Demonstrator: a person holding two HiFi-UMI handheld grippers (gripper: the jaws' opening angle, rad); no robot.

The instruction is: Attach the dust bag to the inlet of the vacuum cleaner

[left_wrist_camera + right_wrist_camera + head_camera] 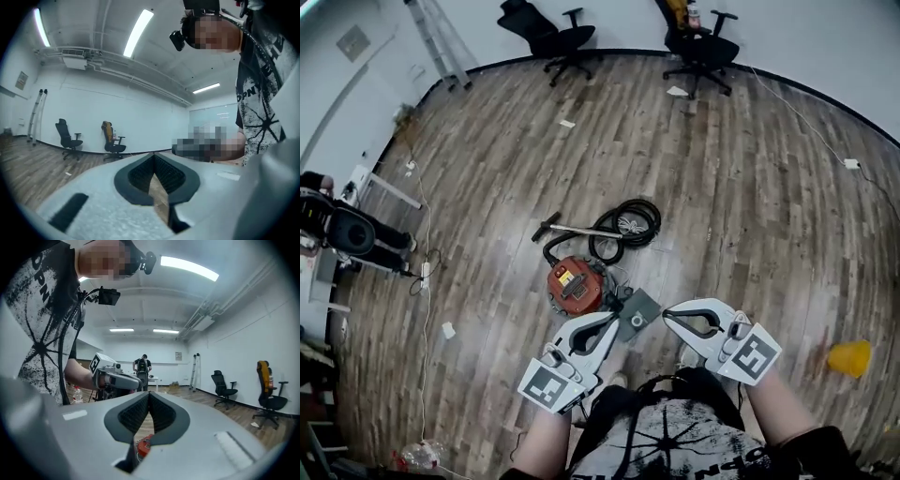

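The red vacuum cleaner [575, 286] lies on the wooden floor just ahead of my feet, its black hose [625, 225] coiled behind it. A flat grey dust bag [638, 314] with a round hole lies at the vacuum's right side. My left gripper [612, 319] is held above the floor near the bag's left edge, shut and empty. My right gripper [667, 317] hovers to the right of the bag, also shut with nothing in it. In the right gripper view a bit of the red vacuum [143, 444] shows below the closed jaws, and the left gripper [115, 376] is at the left.
Two black office chairs [553, 36] [701, 47] stand by the far wall, a ladder [436, 42] at the back left. A yellow object [849, 357] lies on the floor at right. A white cable [426, 281] and equipment [347, 230] are at left. A person [142, 365] stands far off.
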